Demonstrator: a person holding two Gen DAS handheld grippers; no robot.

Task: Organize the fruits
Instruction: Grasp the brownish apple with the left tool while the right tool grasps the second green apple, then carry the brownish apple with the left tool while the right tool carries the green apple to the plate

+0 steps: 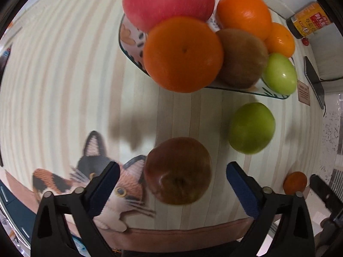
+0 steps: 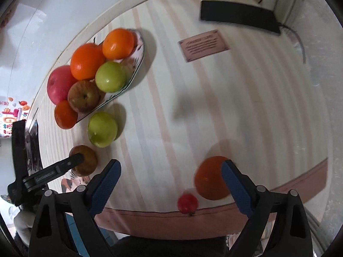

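Observation:
A patterned plate [image 1: 125,35] [image 2: 140,49] holds a pink-red apple [image 1: 167,0], oranges [image 1: 182,53], a brownish fruit [image 1: 242,57] and a green fruit [image 1: 279,72]. On the striped cloth lie a dark red apple [image 1: 178,171] [image 2: 84,160] and a green apple [image 1: 251,127] [image 2: 102,129]. My left gripper [image 1: 172,184] is open, with the dark red apple between its fingers. My right gripper [image 2: 171,180] is open above the cloth; an orange [image 2: 211,177] lies by its right finger [image 2: 232,182] and a small red fruit [image 2: 187,203] lies below.
A dark bottle with a yellow label [image 1: 308,20] and a black phone [image 2: 240,16] lie at the far side. A brown card [image 2: 203,45] lies on the cloth. A cat picture [image 1: 85,171] marks the cloth's near edge. The left gripper's finger [image 2: 55,170] shows in the right view.

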